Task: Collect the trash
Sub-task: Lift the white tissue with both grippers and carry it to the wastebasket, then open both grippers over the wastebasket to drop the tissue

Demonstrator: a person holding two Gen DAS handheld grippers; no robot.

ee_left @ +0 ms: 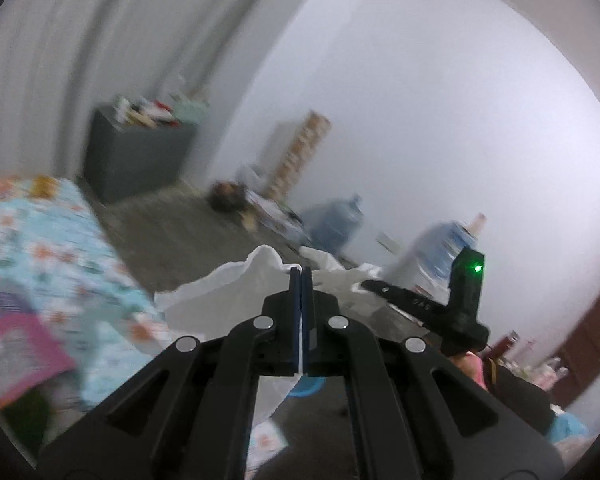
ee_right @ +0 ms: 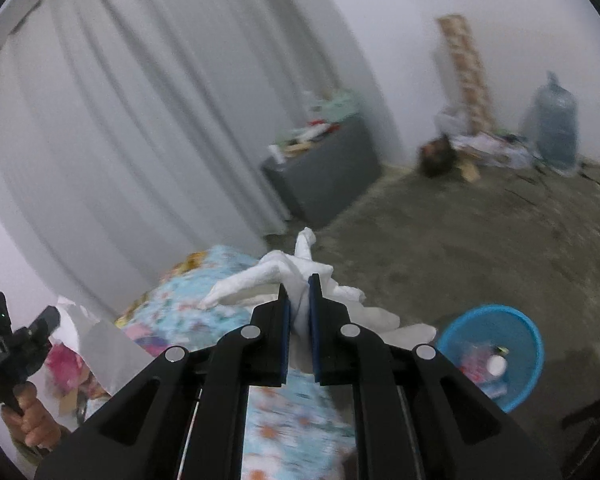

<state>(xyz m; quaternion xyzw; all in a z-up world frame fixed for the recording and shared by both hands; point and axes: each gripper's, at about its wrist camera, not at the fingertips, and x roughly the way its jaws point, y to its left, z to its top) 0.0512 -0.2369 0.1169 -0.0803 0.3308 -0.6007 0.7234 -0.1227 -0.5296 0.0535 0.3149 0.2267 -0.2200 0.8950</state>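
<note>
Trash bag [ee_left: 236, 288]: white plastic, edge pinched flat between the left gripper [ee_left: 301, 276] pads, jaws fully closed on the film. Bag billows out ahead and to the left of those fingertips, and a strip of it hangs down below the jaws. Right gripper [ee_right: 299, 284] is nearly closed, clamping a wad of crumpled white tissue [ee_right: 300, 268]; loose ends stick up and fan out left and right of the tips. Below and right of the right gripper: blue basket [ee_right: 496, 312] on the concrete floor [ee_right: 440, 240], with some litter inside. Under and left of both grippers: floral bedspread [ee_right: 220, 264]. Farther ahead: grey cabinet [ee_right: 324, 176] with clutter on top, by the white curtain [ee_right: 120, 120]. Along the far wall: a water jug [ee_right: 554, 120] and a blurred pile of stuff. Hand [ee_right: 32, 420] gripping the left tool's handle shows at the right view's left edge.
</note>
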